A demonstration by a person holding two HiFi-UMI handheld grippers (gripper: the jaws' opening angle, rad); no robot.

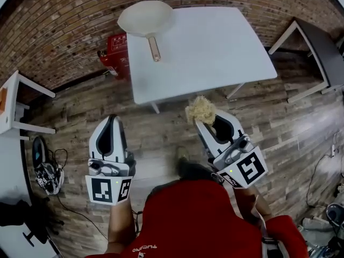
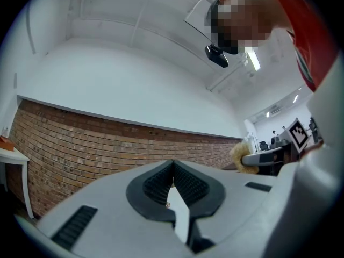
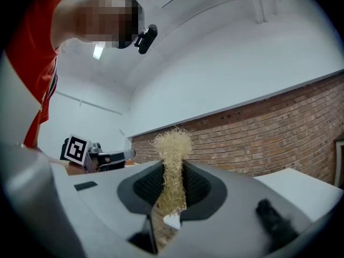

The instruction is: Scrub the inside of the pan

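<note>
Pan (image 1: 145, 18): at far left corner of white table (image 1: 215, 52), handle pointing toward the person, nothing touching it. Right gripper (image 1: 208, 123): clamped on straw-coloured scrubber (image 1: 200, 109), tuft projecting past the tips, just short of the near table edge. Left gripper (image 1: 110, 120): jaws pressed together, nothing between, over wooden floor (image 1: 161, 144), well apart from the pan.

Bare lab-like room: brick wall (image 1: 64, 31), plank floor (image 1: 161, 144), white tables (image 1: 215, 47).

The scrubber (image 3: 173, 144) is rough, straw-like fibre; the pan (image 1: 145, 18) looks matt, its handle (image 1: 155, 48) wooden; the table (image 1: 215, 47) is smooth.
</note>
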